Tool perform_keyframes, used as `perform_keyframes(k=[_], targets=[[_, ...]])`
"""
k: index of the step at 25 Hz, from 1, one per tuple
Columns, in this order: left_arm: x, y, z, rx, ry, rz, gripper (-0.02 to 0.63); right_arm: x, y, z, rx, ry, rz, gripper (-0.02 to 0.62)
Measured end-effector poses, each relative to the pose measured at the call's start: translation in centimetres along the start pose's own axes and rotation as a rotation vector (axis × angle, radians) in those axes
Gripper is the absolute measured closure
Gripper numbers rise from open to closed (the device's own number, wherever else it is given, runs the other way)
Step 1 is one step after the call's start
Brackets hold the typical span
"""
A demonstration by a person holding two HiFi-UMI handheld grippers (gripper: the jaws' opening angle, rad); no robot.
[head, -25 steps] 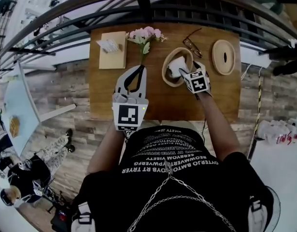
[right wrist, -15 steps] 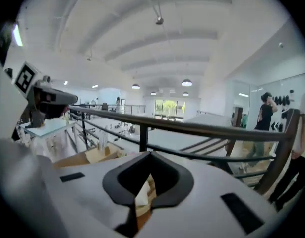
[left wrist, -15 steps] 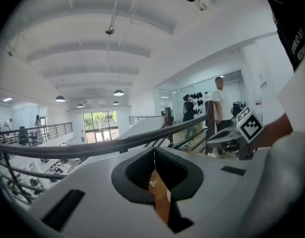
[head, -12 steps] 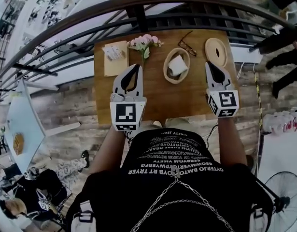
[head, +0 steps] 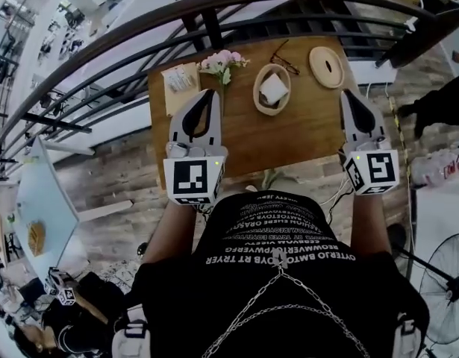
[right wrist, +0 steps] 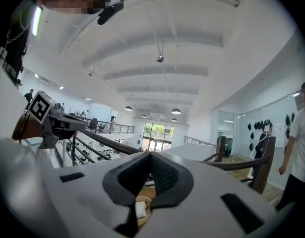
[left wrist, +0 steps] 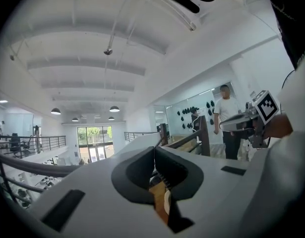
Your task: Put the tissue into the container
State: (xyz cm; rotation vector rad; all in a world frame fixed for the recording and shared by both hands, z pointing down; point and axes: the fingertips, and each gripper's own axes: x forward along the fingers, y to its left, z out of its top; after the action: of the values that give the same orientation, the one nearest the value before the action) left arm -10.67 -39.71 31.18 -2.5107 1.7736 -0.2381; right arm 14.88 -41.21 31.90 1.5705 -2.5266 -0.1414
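The white tissue (head: pixel 274 89) lies inside the oval wooden container (head: pixel 258 100) at the back of the wooden table (head: pixel 289 136). My right gripper (head: pixel 348 94) is held above the table's right edge, well clear of the container, shut with nothing in it. My left gripper (head: pixel 212 94) hovers over the table's left half, also shut and empty. In the right gripper view the shut jaws (right wrist: pixel 150 155) point level at the room, and the tissue (right wrist: pixel 141 209) in the container (right wrist: pixel 138 199) shows through the gap below them. The left gripper view has its jaws (left wrist: pixel 153 150) shut too.
A round wooden lid (head: pixel 326 67) lies at the table's back right, with glasses (head: pixel 282 57) beside it. Pink flowers (head: pixel 223 62) and a flat box with white paper (head: pixel 180 81) sit at the back left. A dark railing (head: pixel 214 10) curves behind the table.
My right gripper has drawn back from the container to the table's right side with its jaws shut and empty; the tissue stays in the container. The left gripper has hardly moved.
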Motion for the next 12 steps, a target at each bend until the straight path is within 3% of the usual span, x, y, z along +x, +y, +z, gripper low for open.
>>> perform_keyframes(k=[6, 12], targets=[[-0.2, -1.0, 0.7, 0.0, -0.014, -0.033, 0.577, -1.3, 0.1, -1.2, 0.015, 0.049, -0.027, 0.581], [1.9, -1.7, 0.0, -0.033, -0.012, -0.044, 0.577, 0.8, -1.2, -3.8, 0.007, 0.124, -0.027, 0.581]])
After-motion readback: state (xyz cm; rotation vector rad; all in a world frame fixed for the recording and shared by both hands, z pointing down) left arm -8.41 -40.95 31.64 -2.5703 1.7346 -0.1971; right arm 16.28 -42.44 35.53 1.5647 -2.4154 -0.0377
